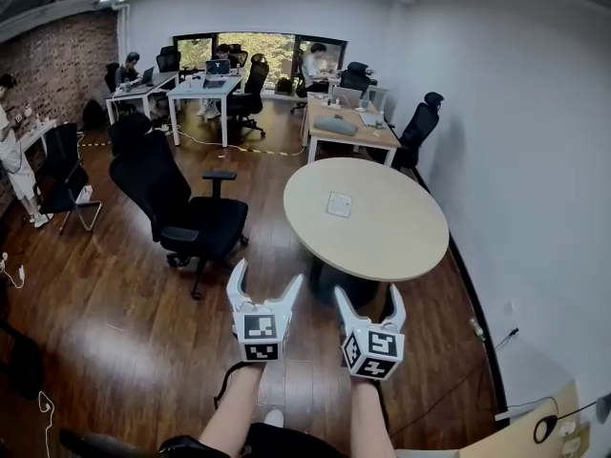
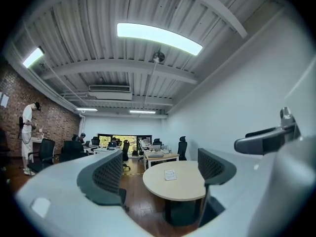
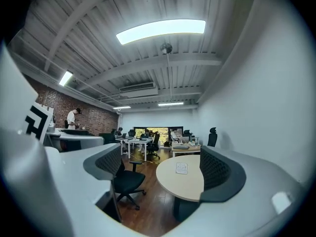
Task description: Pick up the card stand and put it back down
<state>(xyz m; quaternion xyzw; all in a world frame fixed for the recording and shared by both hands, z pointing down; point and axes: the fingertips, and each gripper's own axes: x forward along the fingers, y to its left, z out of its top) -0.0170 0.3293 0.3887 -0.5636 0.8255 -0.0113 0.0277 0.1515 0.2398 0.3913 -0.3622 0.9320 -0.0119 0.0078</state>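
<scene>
I hold my left tool and my right tool level over the wooden floor, side by side. Both have their jaws spread wide with nothing between them. The card stand sits near the middle of the round table ahead, well apart from both tools. A black office chair stands left of the table.

White card stand, beige table, black chair, red brick wall
</scene>
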